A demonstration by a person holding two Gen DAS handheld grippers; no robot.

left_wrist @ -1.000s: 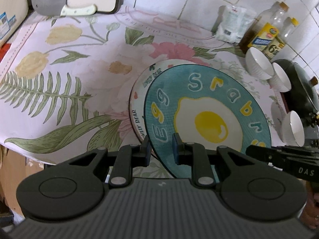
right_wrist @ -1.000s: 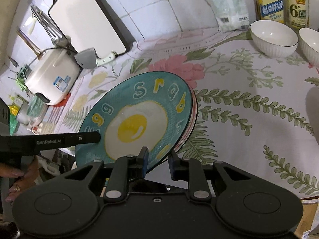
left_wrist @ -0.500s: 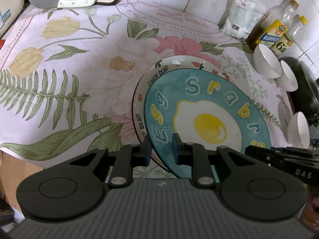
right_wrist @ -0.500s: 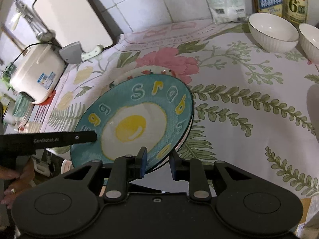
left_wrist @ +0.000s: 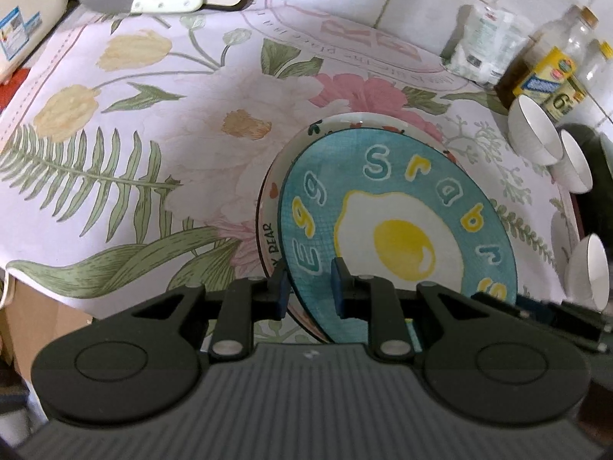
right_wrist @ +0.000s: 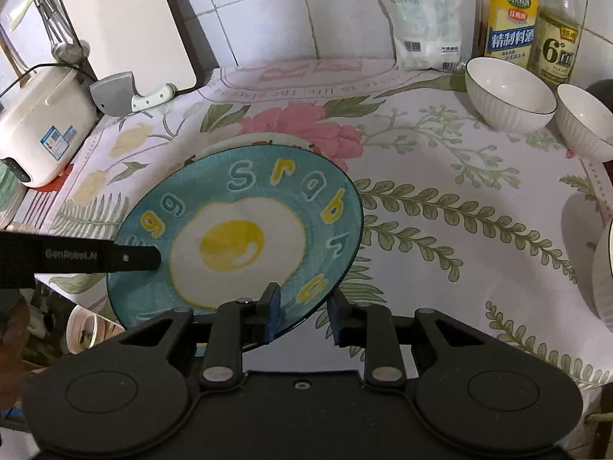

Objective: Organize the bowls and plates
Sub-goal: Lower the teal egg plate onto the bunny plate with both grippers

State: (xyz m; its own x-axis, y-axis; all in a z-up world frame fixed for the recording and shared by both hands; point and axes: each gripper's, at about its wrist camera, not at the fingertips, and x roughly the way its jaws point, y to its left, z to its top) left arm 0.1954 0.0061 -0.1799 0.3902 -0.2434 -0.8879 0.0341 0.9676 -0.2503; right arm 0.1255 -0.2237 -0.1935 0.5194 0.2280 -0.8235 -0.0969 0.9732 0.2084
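A teal plate with a fried-egg picture hangs tilted just over a white plate with lettering, which lies on the flowered tablecloth. My left gripper is shut on the teal plate's near rim. In the right wrist view the teal plate covers most of the white plate. My right gripper straddles the rim; its jaws are opening and the right pad stands off the edge. The left gripper's finger reaches in over the plate's left side. Two white bowls stand at the back right.
A third bowl stands near the right edge by a dark pan. Bottles and a white bag line the tiled wall. A cleaver, cutting board and rice cooker sit at the back left.
The teal plate has come down and further over the white plate. The right gripper's fingers have spread apart on the rim. The left gripper keeps its hold.
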